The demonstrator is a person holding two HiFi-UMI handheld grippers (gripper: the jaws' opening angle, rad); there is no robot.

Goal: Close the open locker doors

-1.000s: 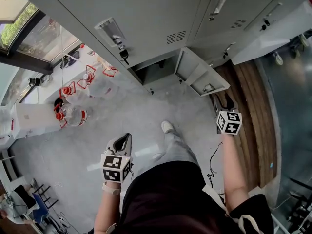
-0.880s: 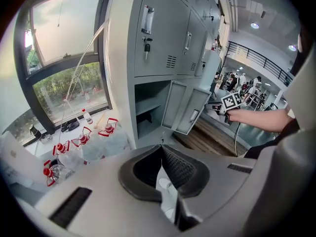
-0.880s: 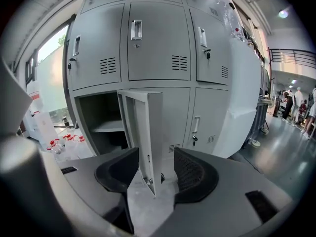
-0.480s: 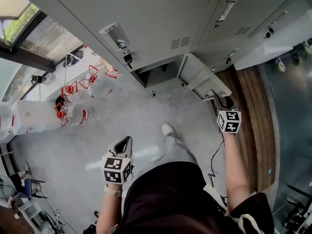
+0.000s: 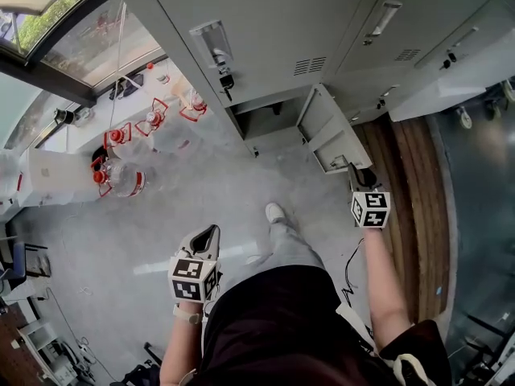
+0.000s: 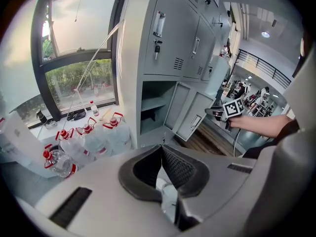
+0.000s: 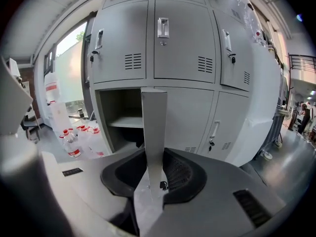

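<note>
Now closing the right gripper [image 7: 154, 174] jaws on the free edge of the open locker door [image 7: 153, 127], with that thin edge upright between both pads. Stands swung out from the bottom-row compartment [image 5: 261, 119], beneath closed lockers [image 7: 163, 38]. Holds the left gripper [image 6: 162, 149] clenched, empty, low over the floor [image 5: 161, 215].

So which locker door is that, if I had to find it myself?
Find the wall of grey lockers beside the window. In its bottom row, one door stands swung out from a shelved compartment. The bottom doors beside it are shut; this one's edge sits between the right gripper's closing jaws.
</note>
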